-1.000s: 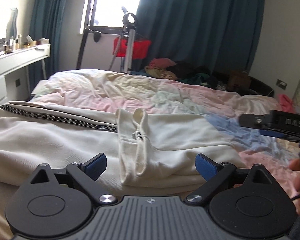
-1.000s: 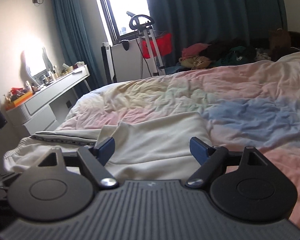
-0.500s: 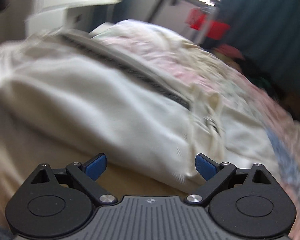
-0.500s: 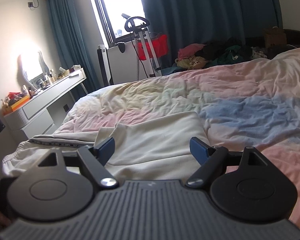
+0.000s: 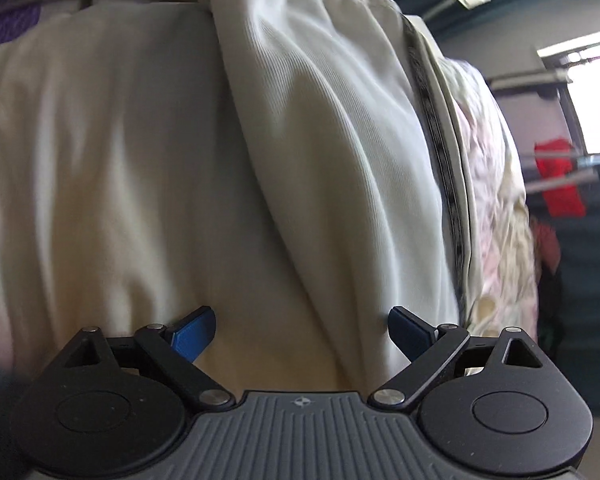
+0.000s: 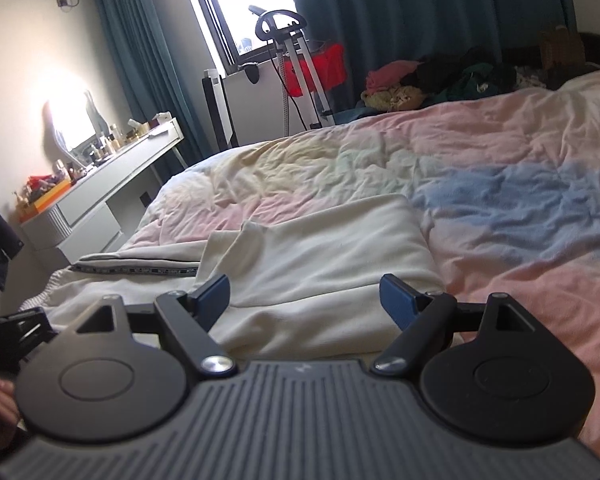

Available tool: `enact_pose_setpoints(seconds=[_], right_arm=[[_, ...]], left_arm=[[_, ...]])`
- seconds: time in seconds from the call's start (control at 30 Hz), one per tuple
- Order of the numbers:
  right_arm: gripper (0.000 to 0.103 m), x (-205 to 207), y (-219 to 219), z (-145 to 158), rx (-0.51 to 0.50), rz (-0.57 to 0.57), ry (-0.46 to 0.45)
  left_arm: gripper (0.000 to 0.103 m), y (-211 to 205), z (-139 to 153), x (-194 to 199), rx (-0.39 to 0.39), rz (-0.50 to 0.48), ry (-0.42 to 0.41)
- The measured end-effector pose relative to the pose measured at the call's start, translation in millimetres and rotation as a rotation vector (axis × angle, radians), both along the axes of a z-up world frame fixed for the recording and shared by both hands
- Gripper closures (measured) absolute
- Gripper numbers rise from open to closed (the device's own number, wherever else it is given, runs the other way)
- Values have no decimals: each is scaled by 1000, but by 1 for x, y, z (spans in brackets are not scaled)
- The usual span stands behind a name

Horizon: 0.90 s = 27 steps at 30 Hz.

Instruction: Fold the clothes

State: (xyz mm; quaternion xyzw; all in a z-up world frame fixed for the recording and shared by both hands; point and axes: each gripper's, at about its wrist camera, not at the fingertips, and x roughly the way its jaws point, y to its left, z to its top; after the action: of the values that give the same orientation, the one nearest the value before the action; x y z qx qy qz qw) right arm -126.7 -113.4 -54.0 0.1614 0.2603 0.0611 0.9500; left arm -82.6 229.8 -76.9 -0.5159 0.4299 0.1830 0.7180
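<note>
A cream garment with a dark patterned stripe lies on the bed; it fills the left wrist view (image 5: 320, 160) and lies partly folded in the right wrist view (image 6: 320, 256). Its stripe (image 5: 440, 152) runs along the right side. My left gripper (image 5: 302, 332) is open, close over the cloth, and the view is rolled sideways. My right gripper (image 6: 305, 296) is open and empty, just above the folded end of the garment. The left gripper's body also shows at the left edge of the right wrist view (image 6: 16, 328).
The bed has a pastel pink, blue and yellow duvet (image 6: 500, 184). A white dresser (image 6: 100, 200) with bottles stands at the left. A metal stand with a red cloth (image 6: 316, 64) and a pile of clothes (image 6: 440, 80) lie beyond the bed by the dark curtains.
My left gripper has swung left and down toward the garment's far end and rolled sideways, now very close to the cloth. My right gripper has barely moved. Both stay open.
</note>
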Motion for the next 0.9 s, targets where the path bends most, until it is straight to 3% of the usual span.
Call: enact_pose_setpoints(seconds=[0.17, 0.4, 0.6, 0.67, 0.73, 0.83, 0.9], right_arm=[[20, 2, -4, -4, 15, -6, 17], [20, 17, 14, -17, -37, 40, 69], [20, 53, 54, -35, -158, 100, 77], [20, 67, 63, -49, -214, 115, 106], [19, 77, 65, -65, -218, 129, 174], [20, 78, 61, -70, -197, 133, 186], [20, 75, 55, -64, -157, 114, 180]], left_arm=[[10, 41, 6, 8, 4, 93, -61], [24, 90, 14, 17, 197, 229, -105], [46, 96, 11, 33, 282, 236, -148], [59, 91, 13, 35, 335, 233, -159], [68, 89, 17, 51, 399, 227, -155], [79, 79, 28, 52, 420, 230, -176], [84, 67, 49, 60, 515, 193, -220]])
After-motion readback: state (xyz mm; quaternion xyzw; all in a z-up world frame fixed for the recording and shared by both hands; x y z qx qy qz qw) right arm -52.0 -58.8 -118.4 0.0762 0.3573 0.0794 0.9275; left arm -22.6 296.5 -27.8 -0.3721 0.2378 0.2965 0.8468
